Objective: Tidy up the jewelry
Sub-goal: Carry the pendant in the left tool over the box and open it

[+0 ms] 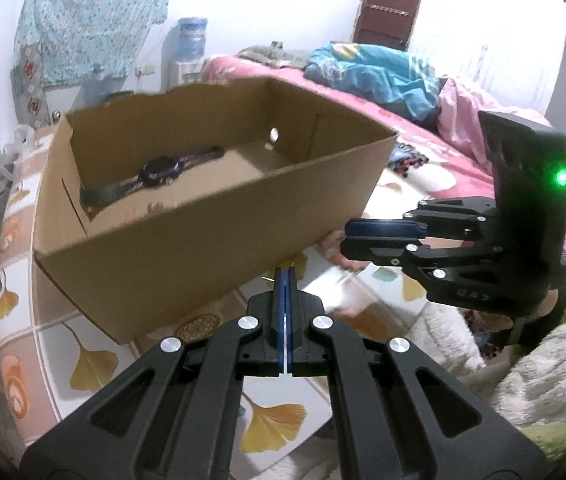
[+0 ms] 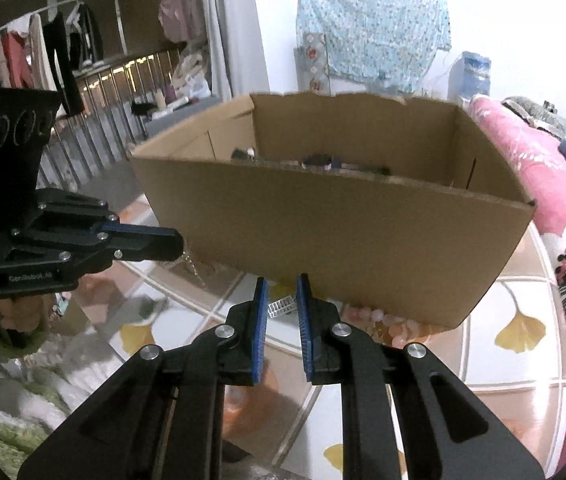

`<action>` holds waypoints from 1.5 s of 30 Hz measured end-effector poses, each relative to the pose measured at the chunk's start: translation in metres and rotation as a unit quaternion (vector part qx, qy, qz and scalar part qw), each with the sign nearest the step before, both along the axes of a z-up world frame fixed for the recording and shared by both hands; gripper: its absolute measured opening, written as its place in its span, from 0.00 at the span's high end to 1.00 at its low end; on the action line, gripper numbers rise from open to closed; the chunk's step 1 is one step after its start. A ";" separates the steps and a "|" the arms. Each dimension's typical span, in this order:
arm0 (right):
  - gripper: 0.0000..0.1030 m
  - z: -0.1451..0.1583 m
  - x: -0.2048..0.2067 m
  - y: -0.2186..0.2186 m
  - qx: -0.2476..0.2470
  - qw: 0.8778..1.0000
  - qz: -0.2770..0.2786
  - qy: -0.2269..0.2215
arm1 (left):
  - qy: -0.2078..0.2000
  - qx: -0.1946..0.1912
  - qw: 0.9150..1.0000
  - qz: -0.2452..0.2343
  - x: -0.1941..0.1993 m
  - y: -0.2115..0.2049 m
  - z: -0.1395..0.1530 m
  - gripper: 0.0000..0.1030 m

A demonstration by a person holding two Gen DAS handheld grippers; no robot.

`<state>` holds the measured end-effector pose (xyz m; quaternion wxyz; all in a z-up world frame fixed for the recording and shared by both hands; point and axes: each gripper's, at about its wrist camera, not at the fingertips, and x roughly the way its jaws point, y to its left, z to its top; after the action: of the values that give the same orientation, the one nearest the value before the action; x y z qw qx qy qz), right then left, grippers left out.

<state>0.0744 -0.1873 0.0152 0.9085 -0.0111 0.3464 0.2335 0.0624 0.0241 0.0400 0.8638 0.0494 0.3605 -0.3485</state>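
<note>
Cardboard box blocks view; watch inside half hidden. Left gripper closed on a thin chain, right gripper slightly open, empty.

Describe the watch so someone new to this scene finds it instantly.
Find the open cardboard box on the leaf-patterned tabletop. On its floor, along the far wall, lies the watch: dark purple face, long dark strap laid flat, the biggest item inside.

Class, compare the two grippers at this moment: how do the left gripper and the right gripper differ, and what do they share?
1. The left gripper has its jaws pressed together; the right gripper shows a clear gap between its jaws.
2. From the left gripper a thin chain seems to dangle; the right gripper holds nothing.
Shared: black frames, blue pads, both low in front of the cardboard box.
</note>
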 end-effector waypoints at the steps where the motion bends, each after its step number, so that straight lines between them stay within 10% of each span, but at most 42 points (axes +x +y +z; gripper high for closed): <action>1: 0.86 0.006 -0.002 -0.002 0.008 1.000 0.000 -0.007 | -0.004 -0.005 1.000 -0.004 -0.003 0.000 0.006 1.00; 15: 0.85 0.084 0.051 -0.038 0.082 0.996 0.014 -0.036 | -0.024 -0.039 0.998 -0.032 0.050 -0.018 0.093 1.00; 31: 0.85 0.044 0.207 -0.034 0.058 0.983 0.019 0.174 | 0.204 0.012 0.979 0.016 0.199 -0.041 0.018 1.00; 45: 0.85 0.031 0.229 -0.026 0.025 0.978 0.020 0.206 | 0.275 0.013 0.961 0.040 0.227 -0.045 -0.010 1.00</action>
<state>0.3036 -0.2137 0.0459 0.8128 0.0534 0.5201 0.2571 0.2890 -0.0206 0.0298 0.7441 -0.0519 0.5901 -0.3088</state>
